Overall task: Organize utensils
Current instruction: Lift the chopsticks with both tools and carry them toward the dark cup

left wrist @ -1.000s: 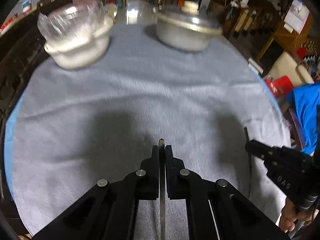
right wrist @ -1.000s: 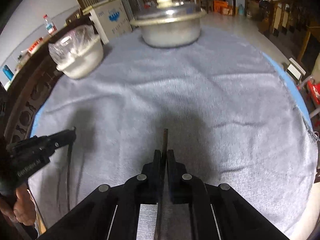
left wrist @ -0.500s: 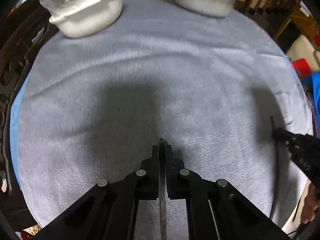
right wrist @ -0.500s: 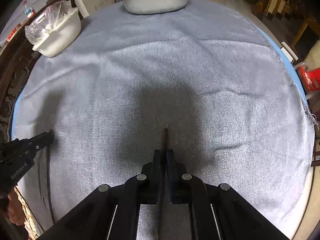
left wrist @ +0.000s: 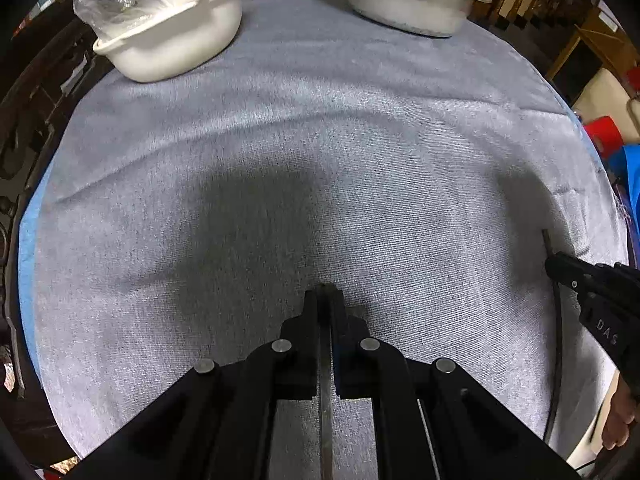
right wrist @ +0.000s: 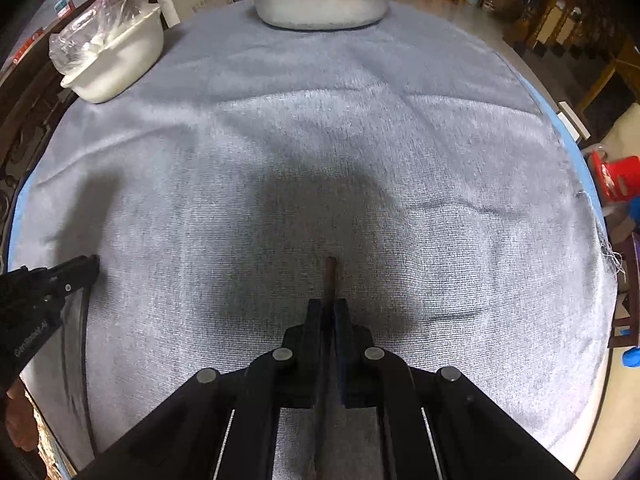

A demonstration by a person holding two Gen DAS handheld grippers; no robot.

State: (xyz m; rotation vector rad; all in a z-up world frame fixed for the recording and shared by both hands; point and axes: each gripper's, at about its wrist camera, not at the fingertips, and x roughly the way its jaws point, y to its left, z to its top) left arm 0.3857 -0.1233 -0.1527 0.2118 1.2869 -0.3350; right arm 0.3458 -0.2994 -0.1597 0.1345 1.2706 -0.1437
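Both grippers have dropped closer to the grey cloth (left wrist: pixel 360 128) since the earlier frames, so the white basin (left wrist: pixel 176 44) and the metal pot (left wrist: pixel 408 4) now sit at the cloth's far edge, near the top of each view. Left gripper (left wrist: pixel 325 292): low over the near part of the cloth, pointing toward the pot, its jaws pressed together on a thin metal utensil (left wrist: pixel 326 400) whose flat shaft runs back between the fingers. Right gripper (right wrist: pixel 329 304): in a matching low, forward-pointing pose, jaws clamped on a dark brown stick-like utensil (right wrist: pixel 330 276) whose tip projects just past the fingertips above the cloth. Each gripper appears at the side of the other's view, well apart along the near edge of the cloth. Dark shadows lie on the cloth ahead of both tools.
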